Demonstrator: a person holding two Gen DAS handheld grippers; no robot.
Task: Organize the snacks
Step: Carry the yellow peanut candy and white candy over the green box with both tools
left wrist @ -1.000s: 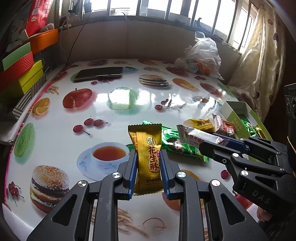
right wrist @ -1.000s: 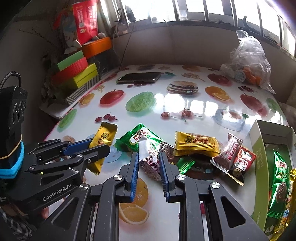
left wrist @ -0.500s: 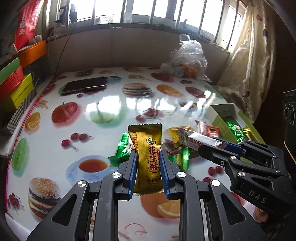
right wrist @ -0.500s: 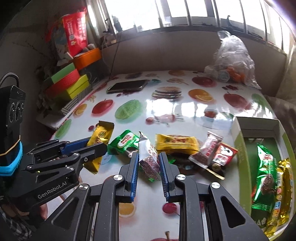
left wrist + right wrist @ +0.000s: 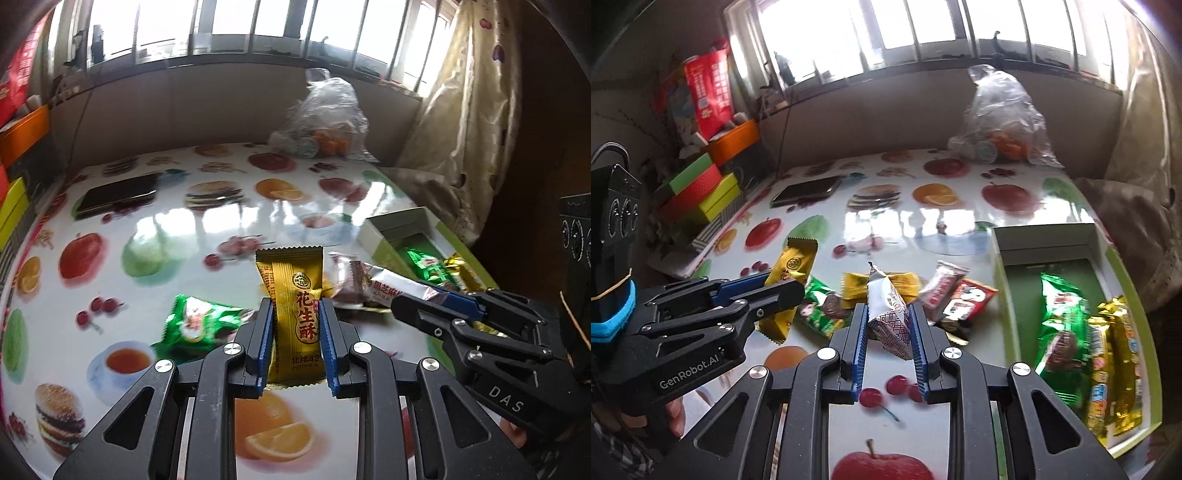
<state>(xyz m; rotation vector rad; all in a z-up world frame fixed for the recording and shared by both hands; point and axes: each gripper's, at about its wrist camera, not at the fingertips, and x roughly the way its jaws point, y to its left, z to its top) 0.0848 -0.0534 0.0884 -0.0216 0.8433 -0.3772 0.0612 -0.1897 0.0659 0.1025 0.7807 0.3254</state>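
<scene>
Fruit-print tablecloth [image 5: 960,225]: green box [image 5: 1004,295] at 3 o'clock holds several packets; loose snacks [image 5: 945,295] remain centre; left gripper [image 5: 295,314] pinches yellow peanut candy [image 5: 295,291], right gripper [image 5: 888,321] pinches white wafer packet [image 5: 886,314]

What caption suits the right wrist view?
Right gripper holds a white snack near the green box; left gripper holds a yellow one.

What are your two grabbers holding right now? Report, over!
Left hand-held gripper shut on yellow peanut candy. Right hand-held gripper shut on white-red packet. Green box open at right, snacks inside. Loose snacks on table between, nothing blocking.
</scene>
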